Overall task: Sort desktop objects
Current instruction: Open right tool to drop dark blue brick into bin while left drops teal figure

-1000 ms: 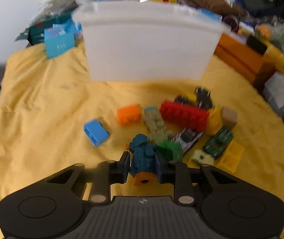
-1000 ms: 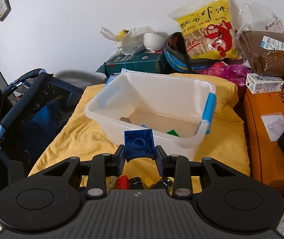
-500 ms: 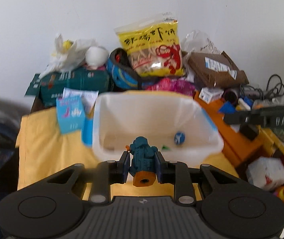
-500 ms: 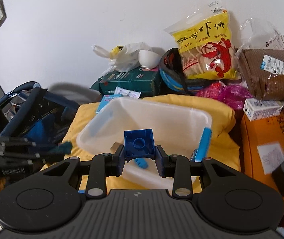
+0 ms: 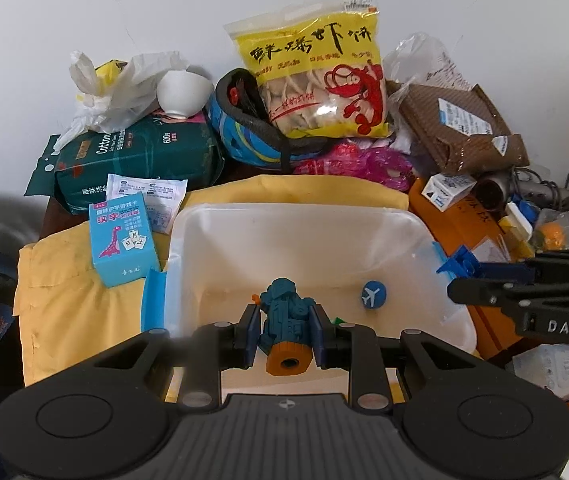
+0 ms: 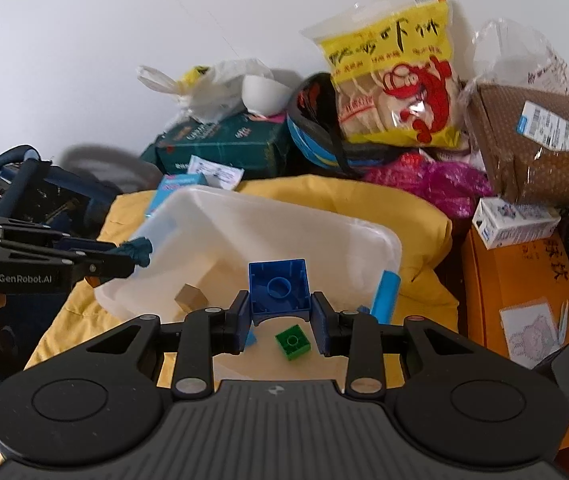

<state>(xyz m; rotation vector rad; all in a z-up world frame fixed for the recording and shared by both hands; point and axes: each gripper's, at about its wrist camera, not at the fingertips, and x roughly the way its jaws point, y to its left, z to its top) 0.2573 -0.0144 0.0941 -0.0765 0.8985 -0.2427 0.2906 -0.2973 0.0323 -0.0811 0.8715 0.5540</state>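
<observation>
yellow cloth (image 5: 68,304) under white bin (image 5: 376,236) (clutter piled against white wall (image 5: 164,8)).

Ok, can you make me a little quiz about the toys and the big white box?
1. True or false: the left gripper holds a red car.
2. The right gripper is shut on: A) a green brick, B) a blue brick, C) a wooden block.
3. Fill in: the round blue piece lying in the white bin bears a white ____.

Key: 1 false, it grips a teal toy with an orange end. 2 B. 3 airplane.
</observation>
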